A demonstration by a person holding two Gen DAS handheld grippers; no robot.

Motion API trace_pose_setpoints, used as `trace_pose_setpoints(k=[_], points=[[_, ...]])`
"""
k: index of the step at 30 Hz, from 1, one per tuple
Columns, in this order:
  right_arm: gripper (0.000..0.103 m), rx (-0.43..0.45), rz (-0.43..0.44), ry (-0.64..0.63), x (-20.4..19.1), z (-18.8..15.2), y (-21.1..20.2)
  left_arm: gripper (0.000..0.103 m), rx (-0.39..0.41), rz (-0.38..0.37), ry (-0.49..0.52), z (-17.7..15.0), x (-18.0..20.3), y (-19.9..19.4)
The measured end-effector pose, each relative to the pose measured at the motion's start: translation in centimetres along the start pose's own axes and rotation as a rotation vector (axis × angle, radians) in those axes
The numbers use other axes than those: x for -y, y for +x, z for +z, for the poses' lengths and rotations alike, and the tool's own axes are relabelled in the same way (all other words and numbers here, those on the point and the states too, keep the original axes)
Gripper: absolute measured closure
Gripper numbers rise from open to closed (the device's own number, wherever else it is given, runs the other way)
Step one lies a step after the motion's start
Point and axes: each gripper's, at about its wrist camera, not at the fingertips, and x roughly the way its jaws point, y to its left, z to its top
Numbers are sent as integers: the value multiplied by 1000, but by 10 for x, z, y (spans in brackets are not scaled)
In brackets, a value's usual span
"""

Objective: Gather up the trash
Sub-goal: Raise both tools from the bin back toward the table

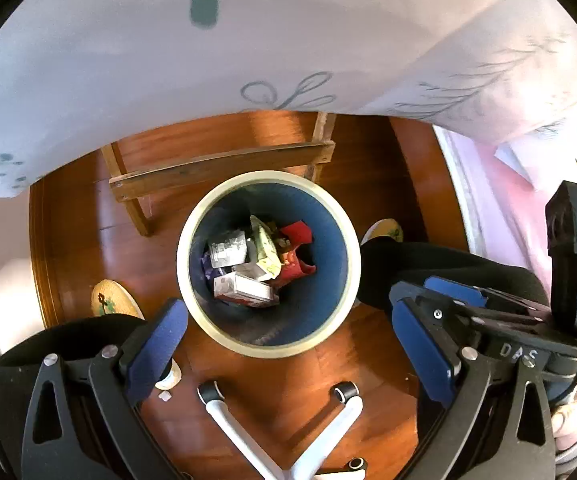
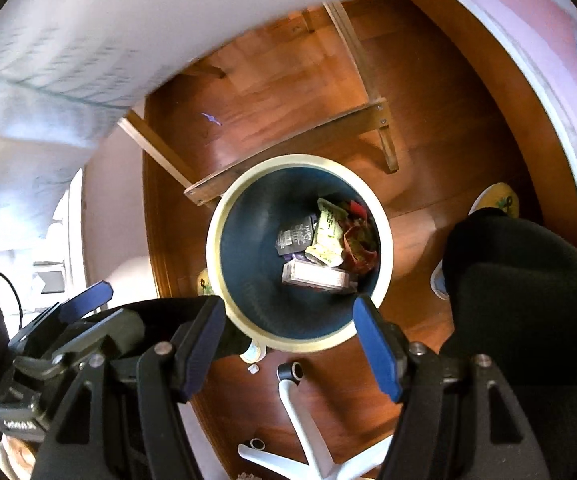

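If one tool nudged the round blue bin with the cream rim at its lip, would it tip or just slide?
The round blue bin with the cream rim looks tall and narrow, so a push at the lip would probably tip it rather than slide it. Only a shallow layer of wrappers and small cartons lies at the bottom, likely adding little ballast. The glossy wooden floor may let it skid first.

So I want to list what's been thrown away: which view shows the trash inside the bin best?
The left wrist view: it looks almost straight down into the trash bin, so the wrappers and cartons lie centred and well lit. The right wrist view sees the same pile from an angle, darker and crowded against the far wall.
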Motion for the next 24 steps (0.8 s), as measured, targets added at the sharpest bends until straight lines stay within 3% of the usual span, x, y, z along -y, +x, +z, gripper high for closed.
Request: trace_pose_setpoints(k=[6, 13, 21, 24], points=[[36, 57, -11, -88, -13, -13, -37, 2, 8, -21, 18, -9, 16, -26], [36, 132, -36, -190, -27, -17, -91, 2, 55, -18, 113, -20, 44, -84], [36, 291, -134, -441, -81, -17, -173, 2, 231, -135, 175, -8, 70, -197], [36, 317, -86, -496, -100, -10, -206, 2, 281, -136, 194, 8, 77, -231]])
